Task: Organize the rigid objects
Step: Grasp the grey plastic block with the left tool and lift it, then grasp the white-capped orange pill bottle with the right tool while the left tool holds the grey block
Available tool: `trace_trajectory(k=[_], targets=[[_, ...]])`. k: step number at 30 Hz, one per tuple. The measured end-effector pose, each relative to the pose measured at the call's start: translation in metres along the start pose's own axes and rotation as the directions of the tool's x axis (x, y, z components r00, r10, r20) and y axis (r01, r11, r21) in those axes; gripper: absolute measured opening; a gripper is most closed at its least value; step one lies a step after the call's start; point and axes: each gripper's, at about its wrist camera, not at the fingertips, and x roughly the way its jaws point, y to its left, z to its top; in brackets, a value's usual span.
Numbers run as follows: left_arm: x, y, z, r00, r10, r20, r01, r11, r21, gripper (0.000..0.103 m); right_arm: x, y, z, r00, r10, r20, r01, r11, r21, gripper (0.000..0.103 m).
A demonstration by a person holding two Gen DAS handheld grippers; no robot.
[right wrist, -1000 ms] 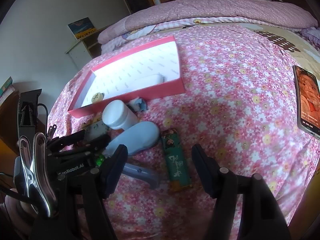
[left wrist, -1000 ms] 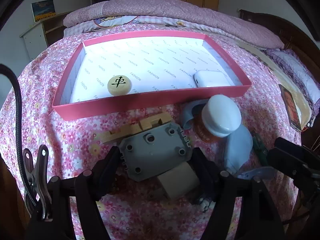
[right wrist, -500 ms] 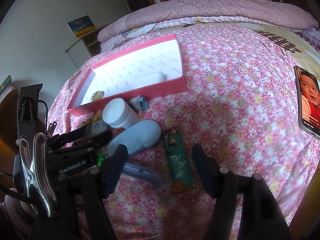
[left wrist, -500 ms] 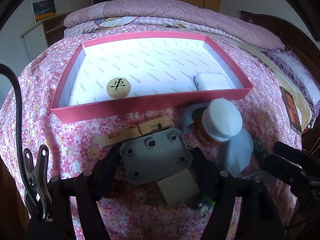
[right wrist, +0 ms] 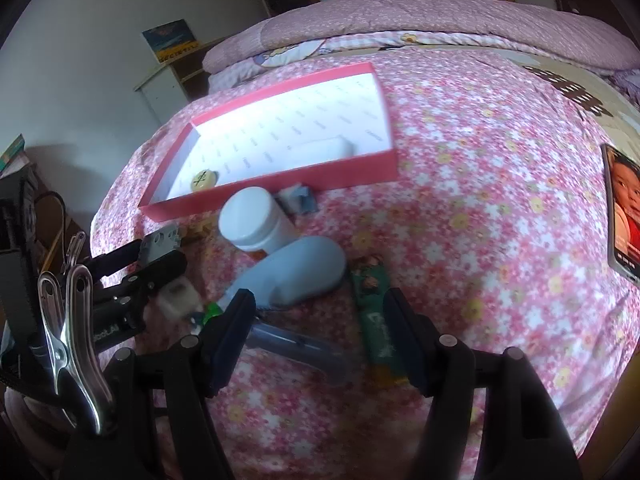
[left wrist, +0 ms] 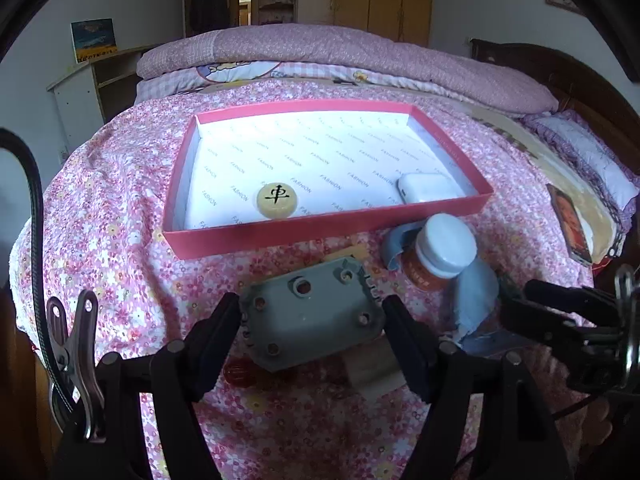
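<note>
My left gripper (left wrist: pixel 312 322) has its pads clamped on both sides of a grey block with round holes (left wrist: pixel 310 318), holding it clear of the flowered bedspread (left wrist: pixel 112 240), just in front of the pink tray (left wrist: pixel 320 230). In the tray lie a round chess piece (left wrist: pixel 277 200) and a white case (left wrist: pixel 430 192) (well apart). My right gripper (right wrist: pixel 318 334) hangs with its jaws apart and nothing between them, above a green pack (right wrist: pixel 376 312) and a pale blue case (right wrist: pixel 300 270).
</note>
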Motion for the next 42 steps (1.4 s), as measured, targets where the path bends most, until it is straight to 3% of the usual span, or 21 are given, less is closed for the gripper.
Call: trace_trajectory(k=[10, 32, 39, 42], targets=[[-0.013, 0.01, 0.006, 0.999, -0.04, 0.024, 0.041, 0.998, -0.038, 0.076, 0.002, 0.021, 0.012, 1.0, 0.012, 0.02, -0.011, 0.998, -0.066, 0.068], [0.001, 0.025, 0.006, 1.0, -0.023, 0.003, 0.023, 0.997, -0.079, 0.076, 0.037, 0.043, 0.029, 1.0, 0.003, 0.008, -0.002, 0.993, -0.12, 0.068], [0.003, 0.023, 0.005, 1.0, -0.02, 0.0, 0.02, 0.998, -0.067, 0.076, 0.038, 0.038, 0.031, 1.0, 0.01, 0.02, -0.008, 0.995, -0.102, 0.042], [0.003, 0.022, 0.005, 1.0, -0.018, 0.0, 0.018, 0.998, -0.062, 0.076, 0.037, 0.037, 0.032, 1.0, 0.015, 0.024, -0.012, 0.995, -0.095, 0.042]])
